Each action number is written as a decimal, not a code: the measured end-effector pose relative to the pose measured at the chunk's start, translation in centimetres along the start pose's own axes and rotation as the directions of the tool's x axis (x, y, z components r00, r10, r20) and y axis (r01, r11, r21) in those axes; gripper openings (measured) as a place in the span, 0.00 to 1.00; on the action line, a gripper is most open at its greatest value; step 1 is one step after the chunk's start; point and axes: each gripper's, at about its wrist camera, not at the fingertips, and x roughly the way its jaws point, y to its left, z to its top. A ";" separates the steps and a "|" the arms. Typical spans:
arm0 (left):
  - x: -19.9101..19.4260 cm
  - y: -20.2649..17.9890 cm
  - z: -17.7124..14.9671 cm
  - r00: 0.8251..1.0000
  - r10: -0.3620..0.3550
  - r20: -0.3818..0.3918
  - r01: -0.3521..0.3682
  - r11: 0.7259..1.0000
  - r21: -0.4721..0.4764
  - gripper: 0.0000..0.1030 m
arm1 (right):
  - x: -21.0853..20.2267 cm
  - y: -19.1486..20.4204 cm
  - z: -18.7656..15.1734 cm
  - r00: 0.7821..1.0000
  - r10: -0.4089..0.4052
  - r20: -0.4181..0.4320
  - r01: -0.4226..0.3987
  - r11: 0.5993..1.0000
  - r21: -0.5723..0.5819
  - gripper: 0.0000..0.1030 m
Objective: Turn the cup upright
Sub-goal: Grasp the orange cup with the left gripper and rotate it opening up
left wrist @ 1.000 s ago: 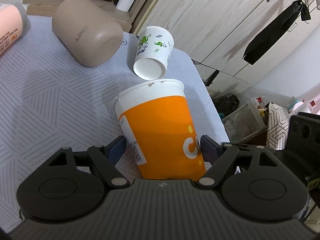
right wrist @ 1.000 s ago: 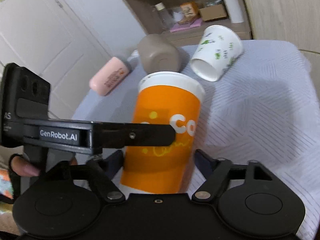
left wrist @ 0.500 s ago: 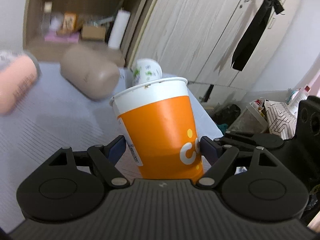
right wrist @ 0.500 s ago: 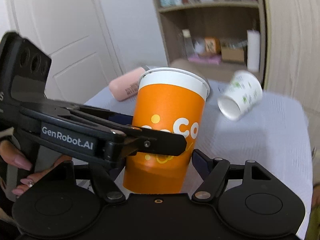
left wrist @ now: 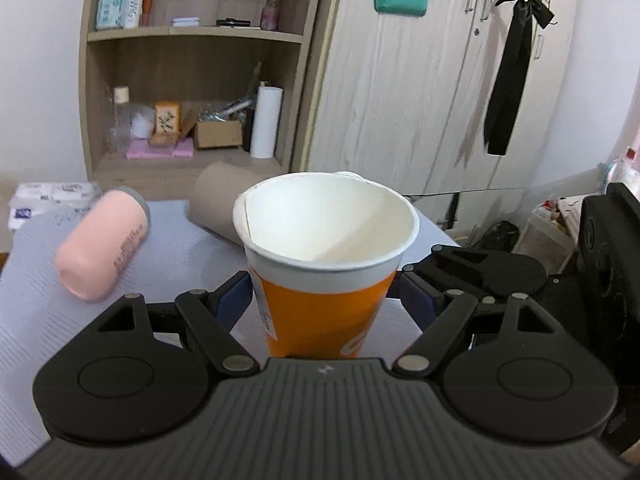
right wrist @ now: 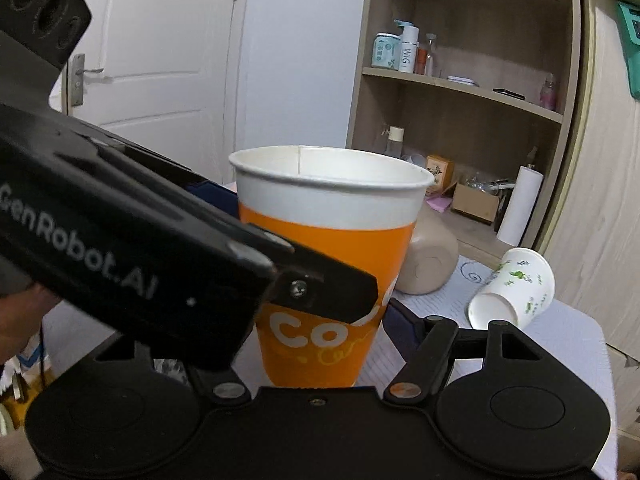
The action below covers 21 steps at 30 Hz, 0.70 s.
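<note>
Cup (left wrist: 326, 264) orange with white band, mouth up, sits between the pads of my left gripper (left wrist: 324, 296). Blue pads touch both sides of the orange wall, so the left tool is clamped on it, jaws about a cup-width apart. Inside of cup is white, nothing visible in it.

Right wrist view: same cup (right wrist: 328, 264) upright, between my right gripper (right wrist: 316, 320) fingers. Right-side blue pad (right wrist: 400, 330) sits just beside the cup wall; contact there I cannot tell. Left-side pad is hidden behind the other tool's black body marked GenRobot.AI. So I cannot tell whether the right tool grips or only brackets the cup.

Cup base is hidden by the gripper bodies in both views; on the table or lifted, cannot tell.

Behind it on the striped grey tablecloth (left wrist: 32, 320): pink bottle (left wrist: 102, 246) lying on its side, beige tumbler (right wrist: 428, 258) on its side, white cup with green print (right wrist: 514, 288) on its side with mouth toward my right camera. Wooden shelf (left wrist: 192, 36) beyond the table.
</note>
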 end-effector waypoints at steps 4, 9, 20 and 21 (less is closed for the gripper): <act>0.7 -0.2 0.6 0.999 0.007 0.032 -0.008 0.999 0.037 0.78 | 1.1 0.1 0.0 0.999 -0.033 0.026 0.032 0.999 0.037 0.73; 2.4 -0.3 0.9 1.000 0.016 0.025 -0.018 0.998 0.065 0.78 | 2.4 -1.4 0.0 0.999 -0.032 0.017 0.031 0.994 0.105 0.73; 3.6 0.9 0.4 1.000 0.008 0.010 -0.008 1.000 -0.006 0.78 | 2.9 -0.6 -0.3 0.998 -0.057 0.023 0.056 0.998 0.042 0.74; 3.6 0.9 0.3 1.000 0.014 0.010 -0.014 1.000 -0.008 0.78 | 2.8 -0.6 -0.3 0.998 -0.061 0.024 0.060 0.997 0.039 0.74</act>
